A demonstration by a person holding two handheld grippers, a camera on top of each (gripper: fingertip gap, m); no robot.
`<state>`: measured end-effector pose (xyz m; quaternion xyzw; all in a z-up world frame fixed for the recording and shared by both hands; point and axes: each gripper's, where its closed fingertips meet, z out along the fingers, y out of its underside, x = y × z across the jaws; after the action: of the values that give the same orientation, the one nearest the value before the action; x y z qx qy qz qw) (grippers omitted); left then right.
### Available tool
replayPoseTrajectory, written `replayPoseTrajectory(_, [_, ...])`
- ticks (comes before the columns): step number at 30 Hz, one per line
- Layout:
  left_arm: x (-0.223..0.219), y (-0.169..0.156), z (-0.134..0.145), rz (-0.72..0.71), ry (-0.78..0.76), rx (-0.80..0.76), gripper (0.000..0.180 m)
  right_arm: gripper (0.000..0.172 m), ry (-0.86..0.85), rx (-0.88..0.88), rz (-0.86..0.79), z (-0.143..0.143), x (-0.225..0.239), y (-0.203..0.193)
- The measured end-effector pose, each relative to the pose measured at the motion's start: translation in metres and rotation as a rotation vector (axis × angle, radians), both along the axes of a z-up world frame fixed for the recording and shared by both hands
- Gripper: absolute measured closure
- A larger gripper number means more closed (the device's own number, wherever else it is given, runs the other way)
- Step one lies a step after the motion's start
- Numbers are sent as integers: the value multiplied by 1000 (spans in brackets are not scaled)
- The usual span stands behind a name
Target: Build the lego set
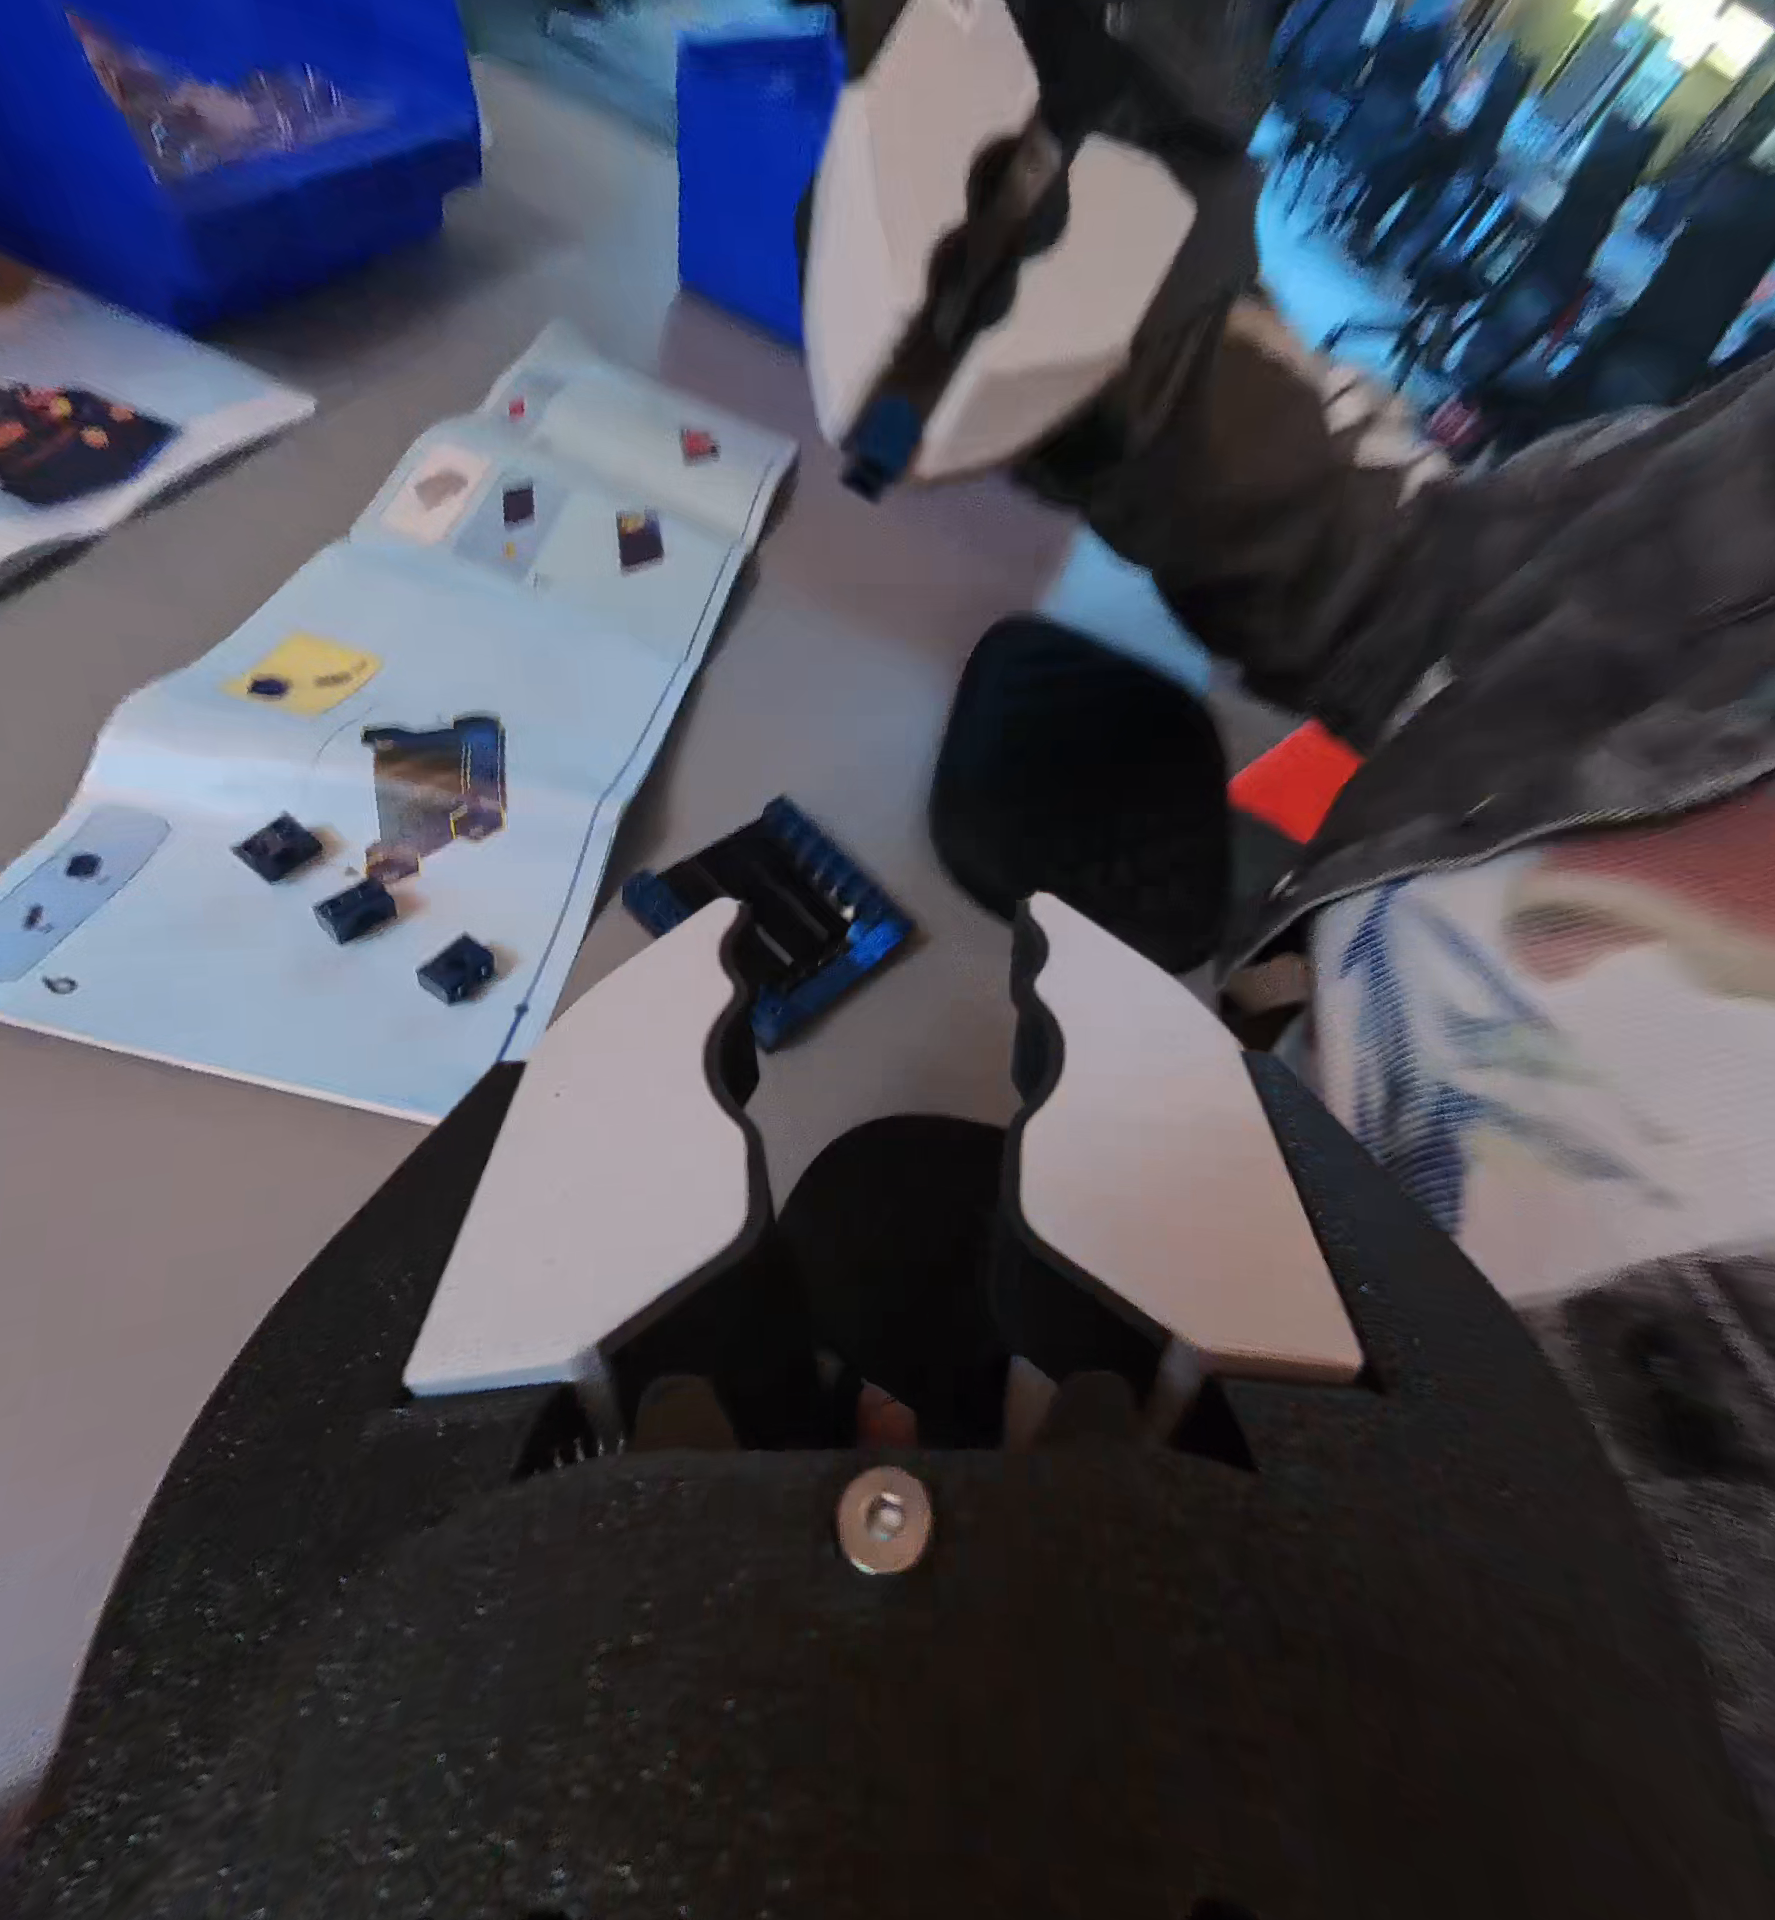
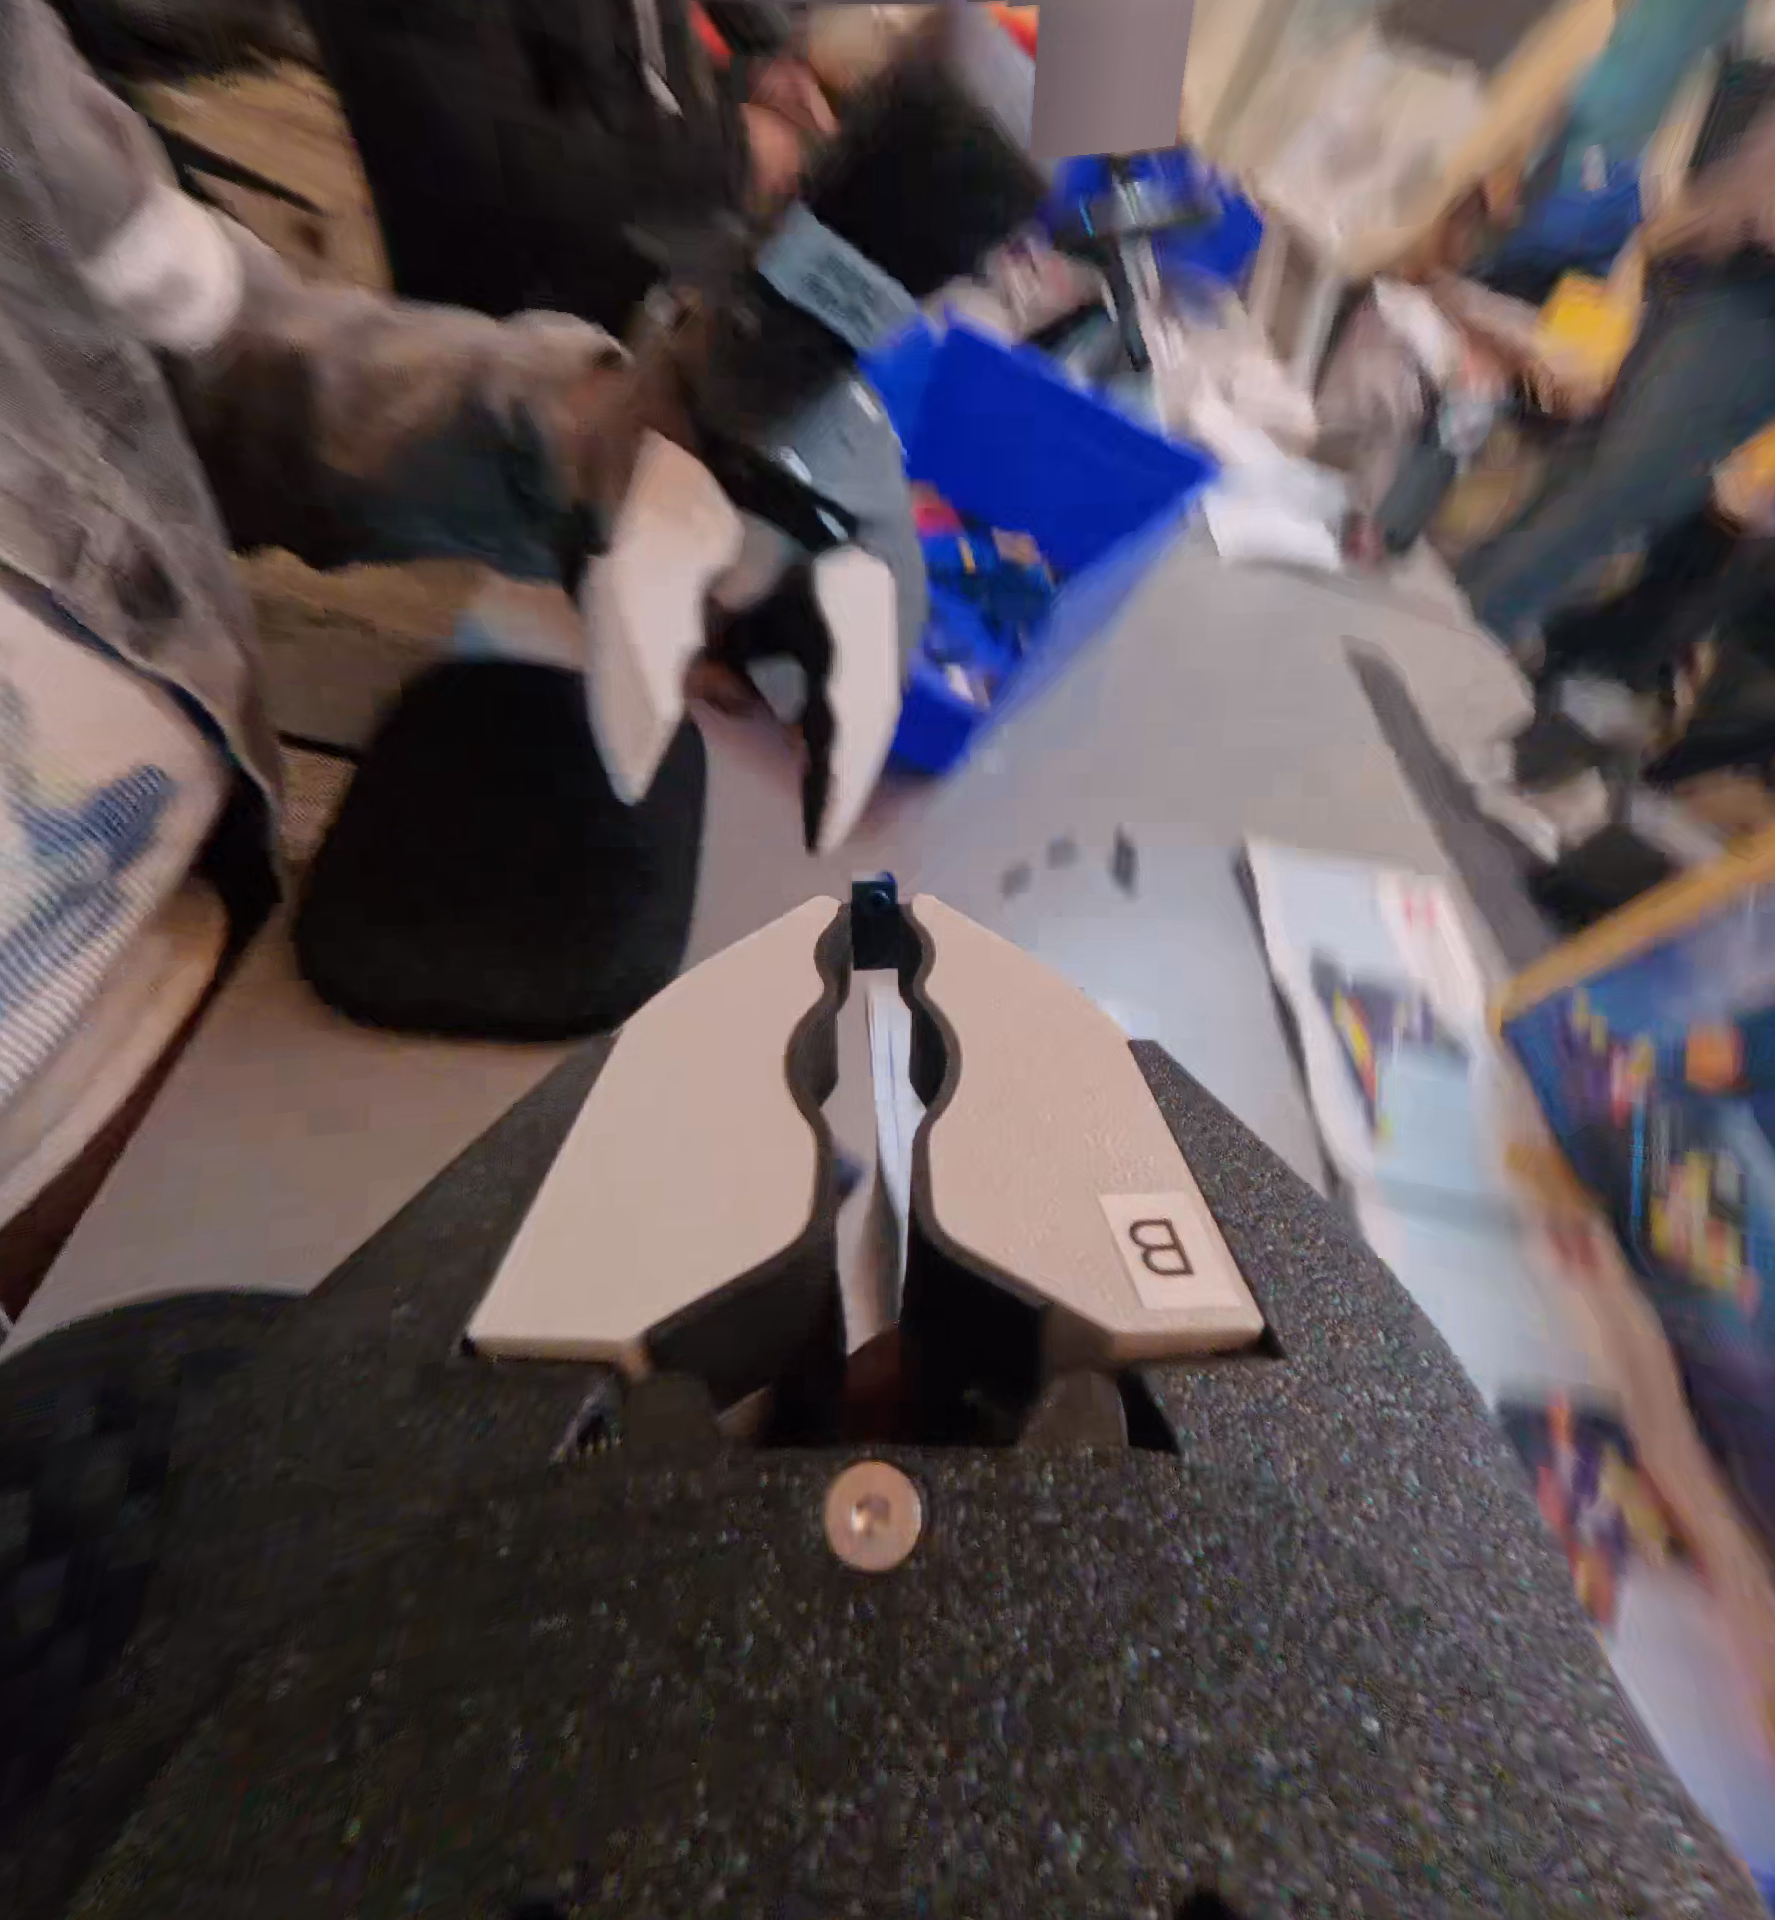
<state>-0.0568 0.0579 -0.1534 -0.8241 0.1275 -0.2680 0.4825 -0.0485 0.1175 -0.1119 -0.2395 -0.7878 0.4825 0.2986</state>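
Small dark-blue plastic building brick (image 2: 875, 925) pinched at the tips of the right gripper (image 2: 876, 914), jaws clenched on it, raised clear above the grey counter (image 1: 841, 644). Below, flat blue-and-black studded brick assembly (image 1: 789, 925) lying on the counter just beyond the left gripper (image 1: 878, 914), jaws spread wide, gripping nothing. Beside it, open pale instruction booklet (image 1: 343, 790) carrying three small dark bricks (image 1: 353, 909). Farther back, blue plastic bins (image 1: 197, 156). Near the counter's edge, rounded black pad (image 1: 1080, 790).
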Motion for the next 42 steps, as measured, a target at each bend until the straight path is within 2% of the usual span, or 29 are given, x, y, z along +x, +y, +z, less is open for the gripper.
replayPoseTrajectory(2, [9,6,-25,-20,52,-65,135,164,-116,-1,-125,-35,8,24])
replayPoseTrajectory(5, [15,19,-54,-35,107,-154,135,164,-261,-47,-228,-79,20,40])
replayPoseTrajectory(8, [3,31,-72,-16,263,-139,136,164,-318,-110,-281,-102,23,45])
replayPoseTrajectory(10, [6,33,-77,-55,268,-144,138,164,-335,-139,-290,-110,23,47])
replayPoseTrajectory(12, [8,31,-84,-77,256,-191,139,164,-359,-148,-286,-114,25,50])
replayPoseTrajectory(15, [4,34,-86,-64,241,-179,148,164,-391,-198,-278,-117,26,52])
replayPoseTrajectory(18, [0,34,-90,-66,206,-198,150,164,-443,-217,-267,-122,27,50])
replayPoseTrajectory(23, [1,34,-82,-92,141,-149,155,164,-457,-205,-287,-126,26,52])
replayPoseTrajectory(27, [-11,42,-71,-3,109,-80,154,164,-454,-198,-311,-126,22,55])
replayPoseTrajectory(33, [-37,51,-62,157,-25,-67,147,164,-315,-251,-394,-100,-12,63])
replayPoseTrajectory(37, [-36,51,-65,144,-52,-96,147,164,-315,-204,-432,-109,-32,63])
replayPoseTrajectory(42, [-21,46,-74,53,28,-130,147,164,-345,-152,-427,-120,-31,61])
